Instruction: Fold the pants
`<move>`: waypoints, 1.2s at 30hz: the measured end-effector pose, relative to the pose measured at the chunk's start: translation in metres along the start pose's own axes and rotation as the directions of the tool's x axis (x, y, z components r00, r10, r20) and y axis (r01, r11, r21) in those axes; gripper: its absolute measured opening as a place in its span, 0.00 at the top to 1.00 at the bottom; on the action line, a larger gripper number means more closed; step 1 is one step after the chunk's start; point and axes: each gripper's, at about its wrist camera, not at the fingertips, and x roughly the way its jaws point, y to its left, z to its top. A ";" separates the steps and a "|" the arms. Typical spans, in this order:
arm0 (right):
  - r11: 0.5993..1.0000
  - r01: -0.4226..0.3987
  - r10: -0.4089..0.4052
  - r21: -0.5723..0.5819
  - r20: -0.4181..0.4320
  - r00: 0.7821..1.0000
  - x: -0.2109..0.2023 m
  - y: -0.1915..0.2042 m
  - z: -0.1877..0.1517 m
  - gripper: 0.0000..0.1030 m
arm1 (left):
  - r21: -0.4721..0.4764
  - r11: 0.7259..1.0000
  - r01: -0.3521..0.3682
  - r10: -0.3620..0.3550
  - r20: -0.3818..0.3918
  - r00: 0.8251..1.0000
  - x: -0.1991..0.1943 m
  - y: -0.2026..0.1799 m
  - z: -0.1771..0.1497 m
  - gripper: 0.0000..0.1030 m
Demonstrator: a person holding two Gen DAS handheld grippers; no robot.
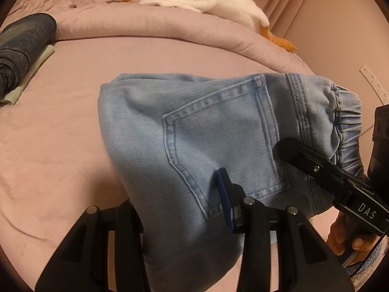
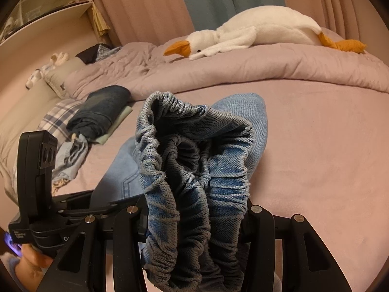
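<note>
Light blue jeans (image 1: pixel 194 126), folded over, hang just above the pink bed sheet (image 1: pixel 60 133), back pocket facing up. My left gripper (image 1: pixel 177 194) is shut on the folded leg end, with denim filling the gap between its fingers. The right gripper (image 1: pixel 291 150) comes in from the right and pinches the cloth by the elastic waistband (image 1: pixel 345 121). In the right wrist view the gathered waistband (image 2: pixel 194 165) bulges up between the right gripper's (image 2: pixel 194 209) fingers, which are shut on it. The rest of the jeans (image 2: pixel 243 112) trails onto the bed behind.
A white plush goose (image 2: pixel 255 31) lies on the rolled pink duvet (image 2: pixel 243 73) at the back. A stack of folded dark clothes (image 2: pixel 102 112) and loose garments (image 2: pixel 70 155) sit at the left by the pillows. A wall with sockets (image 1: pixel 374 82) borders the bed's right side.
</note>
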 end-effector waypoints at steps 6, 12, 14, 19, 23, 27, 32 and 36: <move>1.000 0.001 -0.001 0.027 -0.028 1.000 0.007 -0.003 -0.004 0.52 | 0.004 1.000 -0.003 0.003 -0.015 1.000 0.006 0.004 -0.002 0.60; 0.999 -0.002 0.004 0.055 -0.044 0.999 0.011 -0.011 -0.004 0.51 | 0.012 1.000 -0.017 0.018 -0.022 1.000 0.011 0.005 -0.002 0.57; 0.997 -0.004 0.009 0.075 -0.056 0.998 0.014 -0.015 -0.005 0.50 | 0.013 1.000 -0.021 0.021 -0.023 0.999 0.012 0.005 -0.002 0.56; 0.981 -0.032 0.051 0.192 -0.096 0.994 0.022 -0.039 -0.010 0.45 | 0.022 0.999 -0.042 0.043 -0.027 0.999 0.014 0.008 -0.004 0.46; 0.953 -0.049 0.089 0.299 -0.120 0.989 0.028 -0.059 -0.019 0.42 | 0.026 0.996 -0.090 0.091 -0.039 0.995 0.019 0.012 -0.004 0.29; 0.942 -0.051 0.101 0.331 -0.135 0.986 0.029 -0.065 -0.025 0.37 | -0.001 0.996 -0.090 0.090 -0.042 0.995 0.016 0.019 -0.006 0.27; 0.940 -0.045 0.096 0.337 -0.137 0.986 0.022 -0.063 -0.023 0.36 | 0.027 0.991 -0.131 0.132 -0.012 0.991 0.001 0.015 -0.017 0.28; 0.937 -0.044 0.092 0.347 -0.123 0.988 0.014 -0.065 -0.026 0.35 | 0.015 0.992 -0.124 0.124 -0.012 0.992 -0.005 0.019 -0.026 0.28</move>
